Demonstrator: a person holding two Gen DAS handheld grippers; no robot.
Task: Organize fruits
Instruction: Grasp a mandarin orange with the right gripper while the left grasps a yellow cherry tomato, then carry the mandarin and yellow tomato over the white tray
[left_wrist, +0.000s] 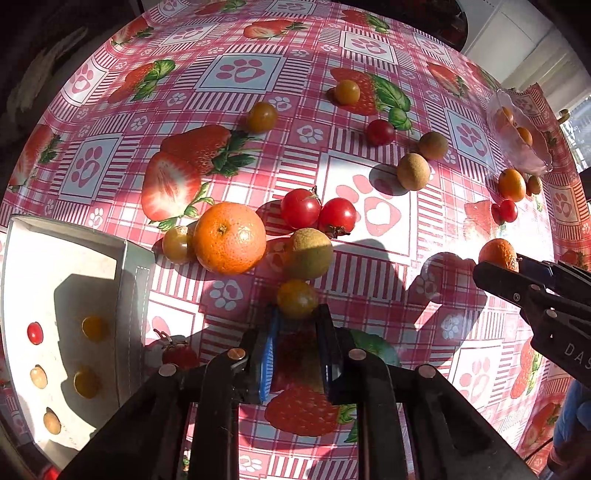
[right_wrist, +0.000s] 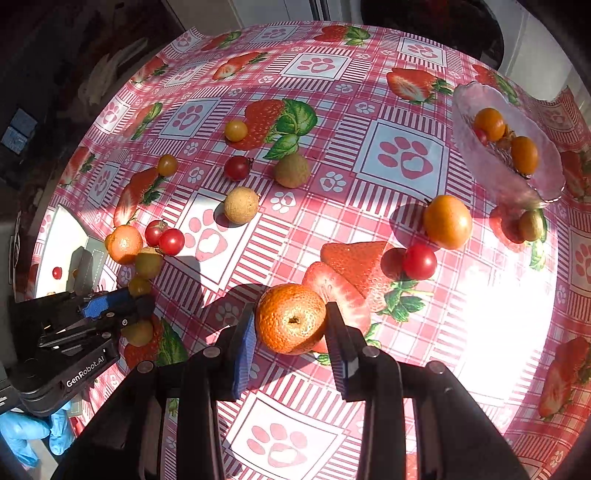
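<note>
L gripper (left_wrist: 297, 325) points straight down, jaws pinched onto a small yellow cherry tomato (left_wrist: 297, 298) at the very fingertips, pads touching both sides. It's a shallow bite, so lift slow and vertical or the fruit squirts out. The green-brown fruit (left_wrist: 308, 258) sits just beyond and the big orange (left_wrist: 229, 237) beside that; don't nudge either on the way up.

R gripper (right_wrist: 291, 325) is clamped on a mandarin (right_wrist: 291, 318), blue pads on both flanks, fruit still on or just off the tablecloth (right_wrist: 406, 155), can't tell which. Grip looks centred, so it should carry OK.

Destinations, prob.: white tray (left_wrist: 66, 258) at L, already holding small tomatoes & pale fruits, and the glass dish (right_wrist: 546, 184) far R w/ two orange fruits in it. Best to move one hand at a time and keep arms uncrossed.
</note>
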